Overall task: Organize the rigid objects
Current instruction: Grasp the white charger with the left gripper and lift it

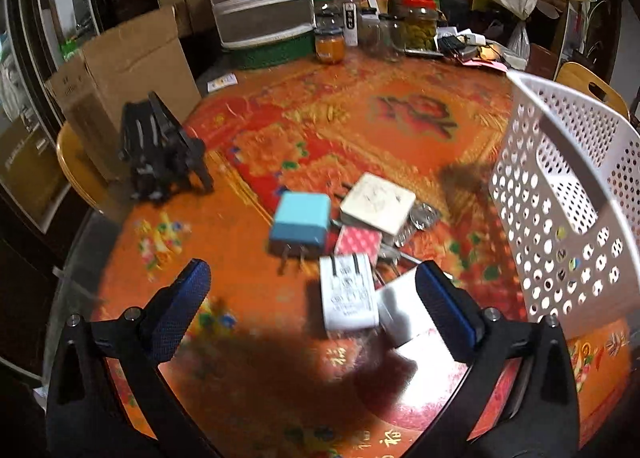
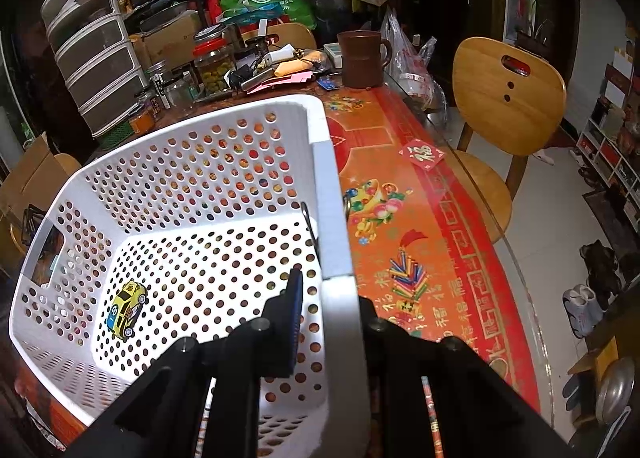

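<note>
Left gripper (image 1: 312, 290): jaws spread, empty, above white charger (image 1: 349, 294).
White charger: long axis and prongs point toward table's far edge.
Right gripper (image 2: 332, 298): pinching basket (image 2: 338, 217) wall.

Perforated white plastic basket (image 2: 192, 161), smooth and slightly glossy. Glossy orange-red patterned table covering (image 1: 360, 129). Matt brown cardboard box (image 1: 132, 69). Varnished light wooden chair (image 2: 508, 97). Clear glass jars (image 1: 416, 21).
</note>
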Demonstrator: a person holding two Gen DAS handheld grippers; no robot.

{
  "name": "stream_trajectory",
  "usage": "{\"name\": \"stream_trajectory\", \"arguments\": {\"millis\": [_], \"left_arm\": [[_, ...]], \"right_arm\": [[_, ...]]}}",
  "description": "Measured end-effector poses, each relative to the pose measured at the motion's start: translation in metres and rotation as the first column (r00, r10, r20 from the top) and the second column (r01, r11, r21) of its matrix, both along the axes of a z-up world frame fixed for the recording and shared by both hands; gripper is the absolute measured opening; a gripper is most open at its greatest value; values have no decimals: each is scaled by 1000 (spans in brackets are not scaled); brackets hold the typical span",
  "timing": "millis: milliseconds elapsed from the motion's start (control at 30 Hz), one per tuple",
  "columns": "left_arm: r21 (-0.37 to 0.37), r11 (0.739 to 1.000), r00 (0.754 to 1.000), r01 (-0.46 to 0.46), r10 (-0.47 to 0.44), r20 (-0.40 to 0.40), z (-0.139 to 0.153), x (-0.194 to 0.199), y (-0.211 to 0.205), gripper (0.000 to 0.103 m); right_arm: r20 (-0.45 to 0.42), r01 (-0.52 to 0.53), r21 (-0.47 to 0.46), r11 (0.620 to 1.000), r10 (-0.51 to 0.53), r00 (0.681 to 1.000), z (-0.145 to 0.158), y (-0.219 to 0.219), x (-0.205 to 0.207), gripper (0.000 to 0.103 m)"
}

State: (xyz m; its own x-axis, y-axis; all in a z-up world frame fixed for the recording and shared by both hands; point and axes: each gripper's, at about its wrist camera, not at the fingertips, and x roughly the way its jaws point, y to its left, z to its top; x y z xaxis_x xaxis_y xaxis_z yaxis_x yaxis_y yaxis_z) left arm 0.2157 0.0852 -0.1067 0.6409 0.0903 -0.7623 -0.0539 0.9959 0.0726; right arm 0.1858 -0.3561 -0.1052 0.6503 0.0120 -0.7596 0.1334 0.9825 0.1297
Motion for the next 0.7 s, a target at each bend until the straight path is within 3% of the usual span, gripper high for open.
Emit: {"name": "stream_trajectory", "arguments": {"millis": [267, 367, 433, 700], "left_arm": [[-62, 998, 1000, -23, 22, -20, -32, 3, -12, 80], [-85, 996, 999, -32, 31, -13, -32, 5, -8, 55], [-85, 996, 1000, -20, 18, -21, -31, 6, -11, 30], [-6, 999, 999, -38, 38, 19, -27, -2, -20, 26]], "right_arm": [[-2, 3, -5, 1000, -3, 1000, -1, 1, 0, 14], [-2, 2, -6, 1000, -2, 1000, -1, 1, 0, 14], [-3, 3, -6, 1000, -3, 1000, -1, 1, 0, 14], [1, 1, -5, 1000, -1, 1000, -1, 1, -1, 14]]}}
